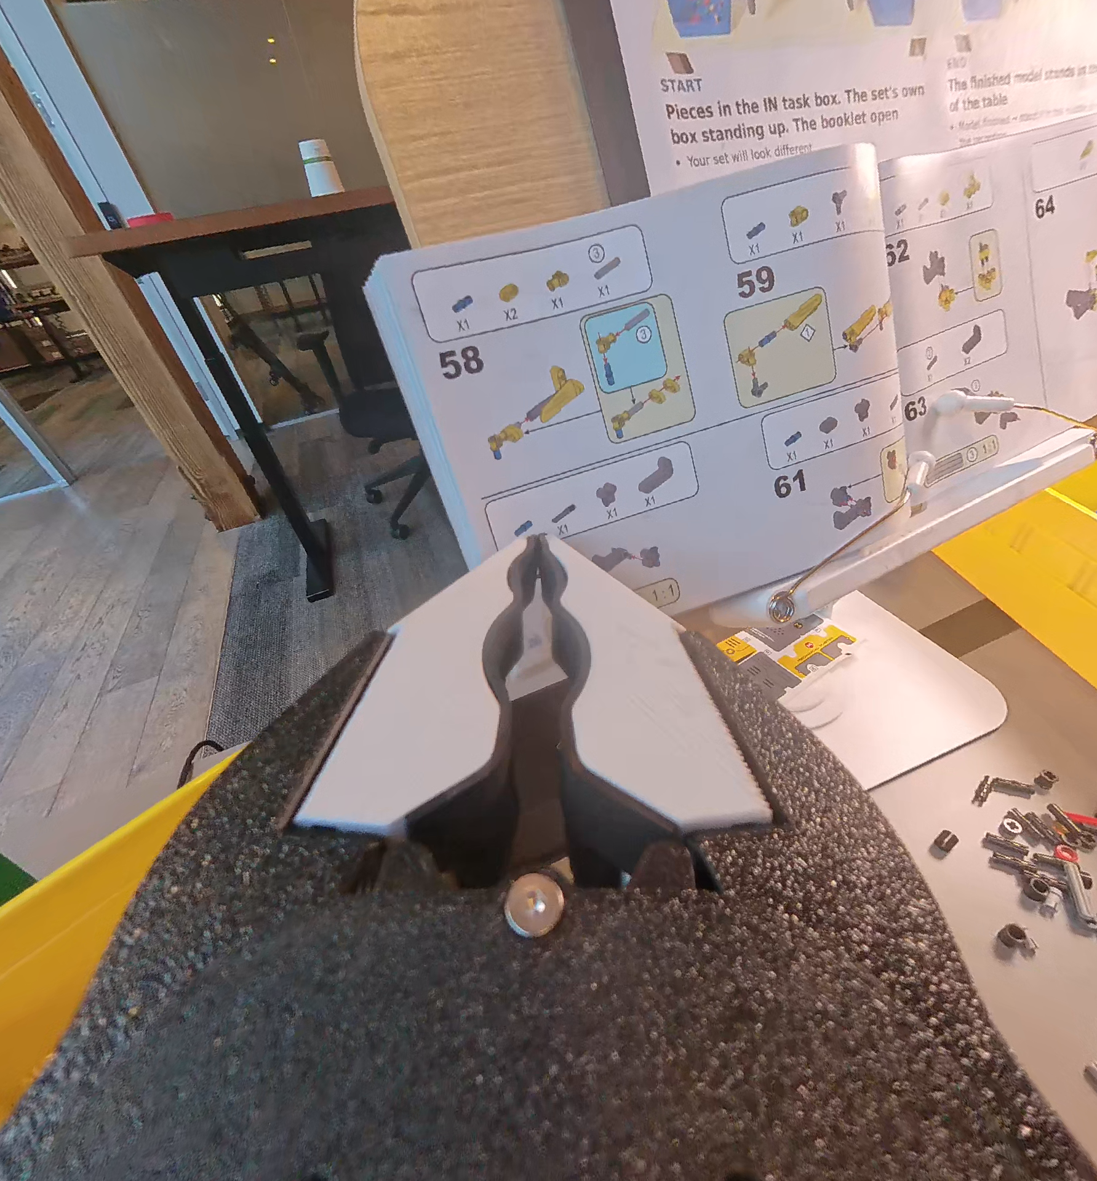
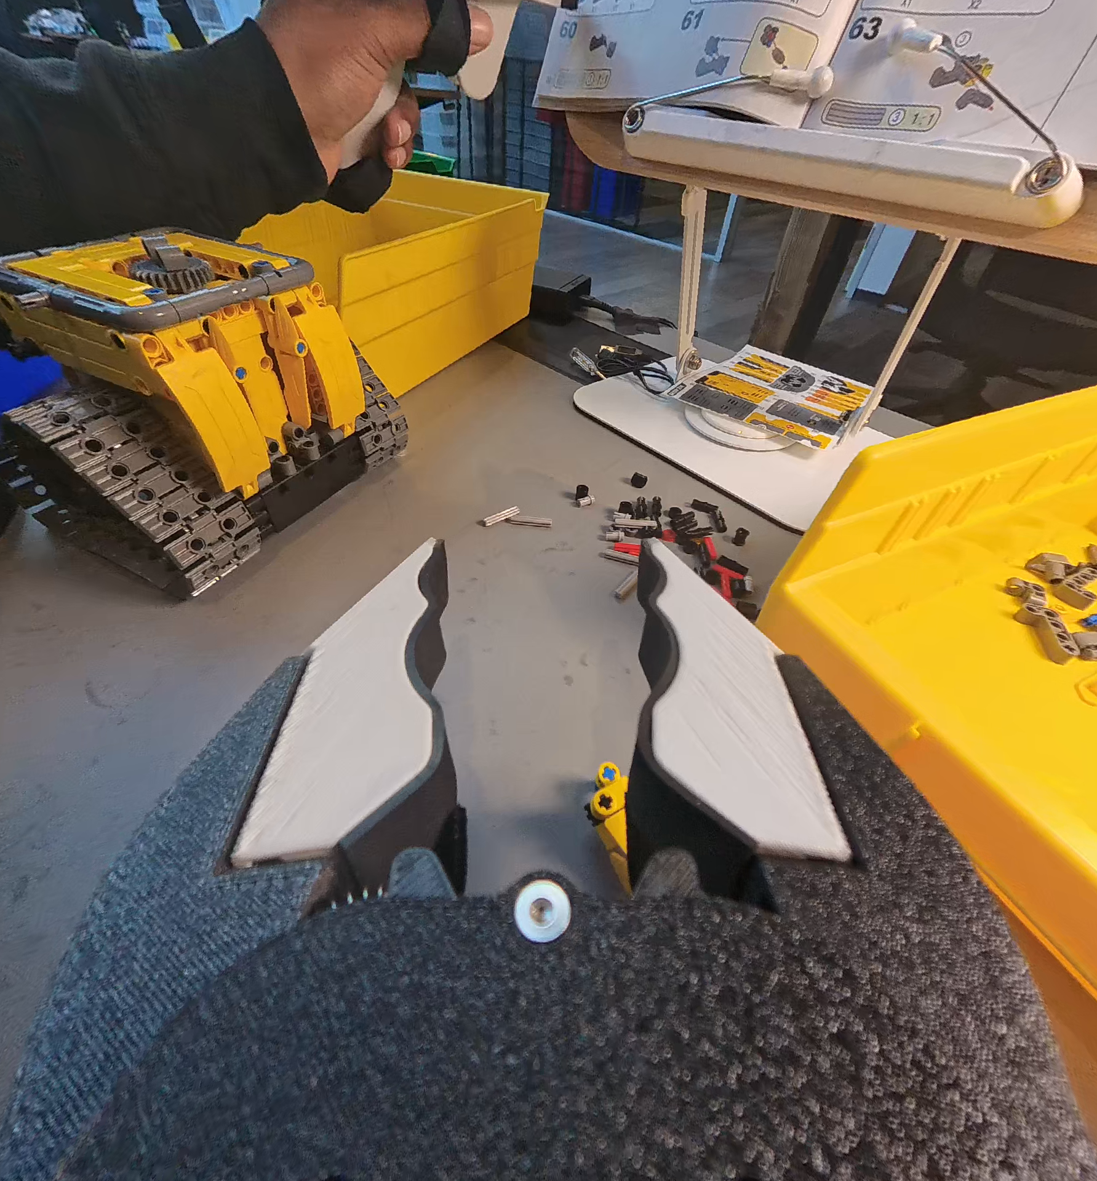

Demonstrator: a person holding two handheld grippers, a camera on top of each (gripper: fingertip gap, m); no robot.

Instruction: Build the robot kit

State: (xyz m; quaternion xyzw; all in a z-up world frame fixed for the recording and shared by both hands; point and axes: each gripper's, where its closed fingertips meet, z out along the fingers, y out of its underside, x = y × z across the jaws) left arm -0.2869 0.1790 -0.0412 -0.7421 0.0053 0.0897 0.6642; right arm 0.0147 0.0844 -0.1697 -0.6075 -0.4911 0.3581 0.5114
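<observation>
My left gripper [image 1: 536, 544] is shut, raised in front of the open instruction booklet [image 1: 629, 383] on its white stand [image 1: 903, 716]. Its tips meet, and only something pale shows through the gap behind them. My right gripper [image 2: 540, 549] is open and empty, low over the grey table [image 2: 149, 703]. A small yellow piece with a blue pin [image 2: 609, 799] lies against the base of its right finger. A pile of small black, grey and red pieces [image 2: 673, 530] lies just past its right fingertip. A yellow tracked model [image 2: 181, 396] stands to its left.
A yellow bin [image 2: 955, 735] holding grey pieces stands at the right, another yellow bin [image 2: 437, 275] behind the model. A person's hand [image 2: 354, 70] and dark sleeve hold the other gripper at top left. A sticker sheet [image 2: 776, 396] lies on the stand's base. Loose pieces [image 1: 1057, 850] also show at right in the left wrist view. The tips of one gripper are about 35 centimeters away from the tips of the other.
</observation>
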